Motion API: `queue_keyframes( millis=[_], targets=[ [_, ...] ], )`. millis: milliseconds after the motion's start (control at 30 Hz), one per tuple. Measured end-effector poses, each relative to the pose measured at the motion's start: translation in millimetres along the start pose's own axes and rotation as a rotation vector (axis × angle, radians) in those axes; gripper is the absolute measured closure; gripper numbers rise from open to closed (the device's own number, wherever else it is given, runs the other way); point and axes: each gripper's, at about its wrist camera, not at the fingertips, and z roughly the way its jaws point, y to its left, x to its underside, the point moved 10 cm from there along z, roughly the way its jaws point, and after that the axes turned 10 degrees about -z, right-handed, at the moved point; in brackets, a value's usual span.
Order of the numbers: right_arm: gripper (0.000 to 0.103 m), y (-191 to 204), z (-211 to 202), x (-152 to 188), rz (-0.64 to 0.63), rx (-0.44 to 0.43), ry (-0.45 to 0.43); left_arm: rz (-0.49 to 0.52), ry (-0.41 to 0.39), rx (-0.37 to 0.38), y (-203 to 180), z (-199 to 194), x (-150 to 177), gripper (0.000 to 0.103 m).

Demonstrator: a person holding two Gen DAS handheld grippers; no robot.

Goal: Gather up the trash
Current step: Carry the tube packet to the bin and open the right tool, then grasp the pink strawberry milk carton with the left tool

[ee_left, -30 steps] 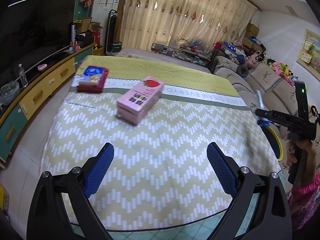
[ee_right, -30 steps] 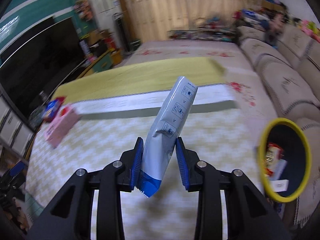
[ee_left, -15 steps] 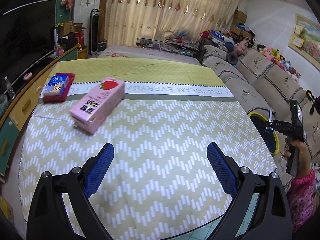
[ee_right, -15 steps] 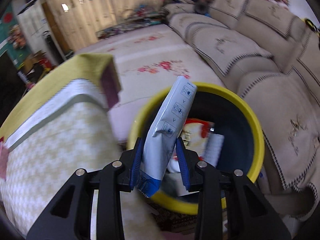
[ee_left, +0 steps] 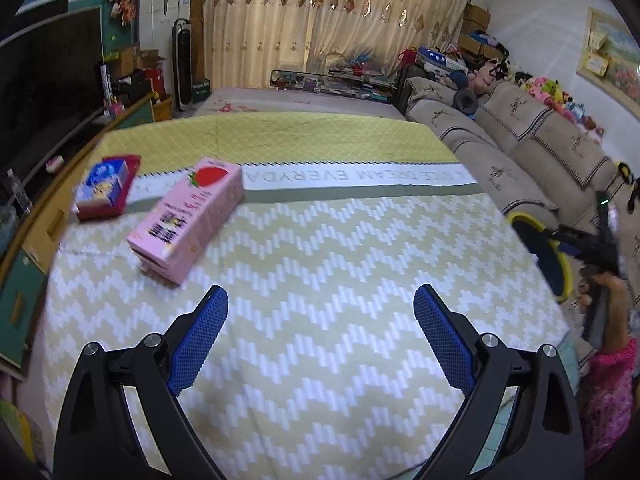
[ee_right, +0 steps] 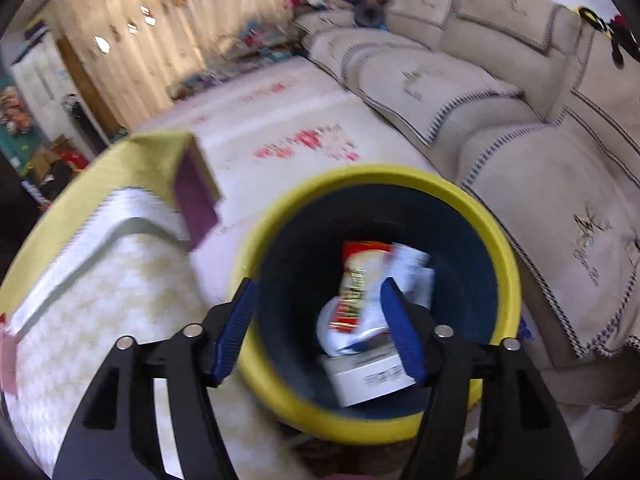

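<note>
Trash left on table: pink carton (ee_left: 188, 218) at 10 o'clock of spread, empty left gripper (ee_left: 320, 336). Right gripper (ee_right: 320, 328), spread, empty, hangs over bin (ee_right: 496, 236). Risk: carton skids off slick cloth if nudged.

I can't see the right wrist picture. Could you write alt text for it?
The open right gripper hangs empty over a yellow-rimmed bin that holds wrappers and a white box. A cloth-covered table lies to the left, a beige sofa to the right.
</note>
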Motion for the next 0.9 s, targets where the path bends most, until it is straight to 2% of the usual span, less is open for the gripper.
queue_keyframes(
  millis=[100,200,300,400,533,667,900],
  targets=[
    [0.035,29.6,-17.2,4.9,-0.04,-0.034,-0.054,0.048,-0.024,-0.064,14.0,0.5,-9.0,0.01],
    [0.035,61.5,-34.4,14.1,-0.065,-0.076,-0.121,0.078,-0.03,-0.094,29.8,-0.6,-18.5,0.01],
    [0.035,82.0,-46.2,18.6,-0.093,-0.065,-0.172,0.09,-0.037,-0.112,47.3,-2.0,-30.2,0.01],
    [0.035,94.8,-54.5,21.0,-0.123,-0.028,-0.232,0.095,-0.032,-0.1,62.3,3.6,-44.0,0.01],
    [0.035,93.3,-56.8,18.9,-0.112,-0.004,-0.252,0.11,0.003,-0.072,77.8,23.9,-59.3,0.01],
    [0.035,89.6,-54.4,18.6,-0.095,0.023,-0.237,0.102,0.058,-0.04,91.7,51.6,-68.9,0.011],
    [0.035,91.7,-51.2,18.9,-0.12,0.055,-0.223,0.14,0.127,-0.084,101.8,89.9,-73.7,0.022]
  ],
)
